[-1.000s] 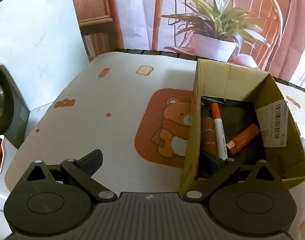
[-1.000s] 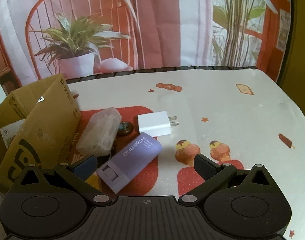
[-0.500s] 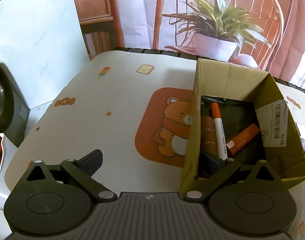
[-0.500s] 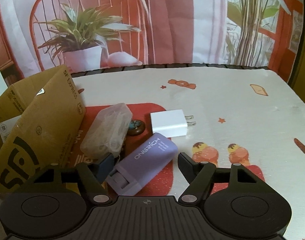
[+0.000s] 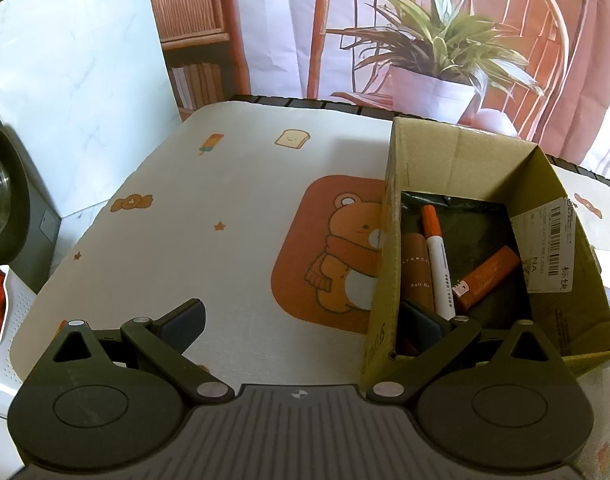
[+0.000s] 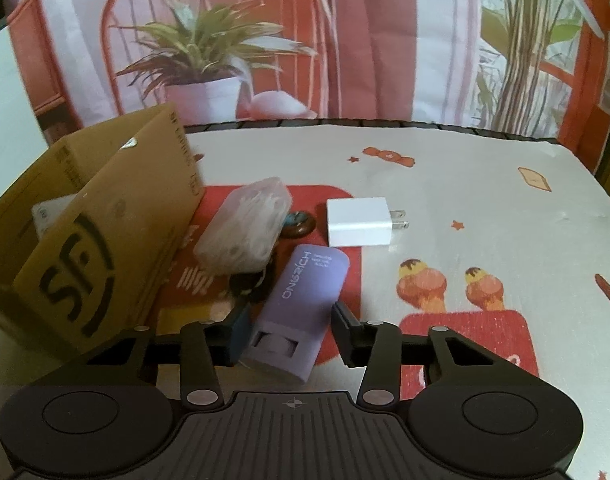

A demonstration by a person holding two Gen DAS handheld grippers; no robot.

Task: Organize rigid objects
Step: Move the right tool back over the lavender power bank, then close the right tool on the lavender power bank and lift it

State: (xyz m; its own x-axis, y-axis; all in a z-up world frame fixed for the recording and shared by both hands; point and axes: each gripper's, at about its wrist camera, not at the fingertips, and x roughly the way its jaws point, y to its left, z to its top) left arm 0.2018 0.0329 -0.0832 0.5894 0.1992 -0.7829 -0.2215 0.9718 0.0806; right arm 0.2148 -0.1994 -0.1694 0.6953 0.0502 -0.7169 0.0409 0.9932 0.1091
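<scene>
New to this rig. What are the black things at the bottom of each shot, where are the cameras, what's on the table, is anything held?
No robot: a person holds a two-finger gripper in each hand, with a fisheye camera on each looking along its fingers. The black shapes are those grippers. In the left view, the left gripper stands wide, straddling one wall of the cardboard box, which holds an orange marker and two tubes. In the right view, the right gripper is closing around the purple case; a firm grip isn't clear yet. Nearby on the table lie a white charger and a clear plastic case.

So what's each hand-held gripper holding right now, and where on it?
Right hand-held gripper: closing around the purple case near end. Left hand-held gripper: nothing.
</scene>
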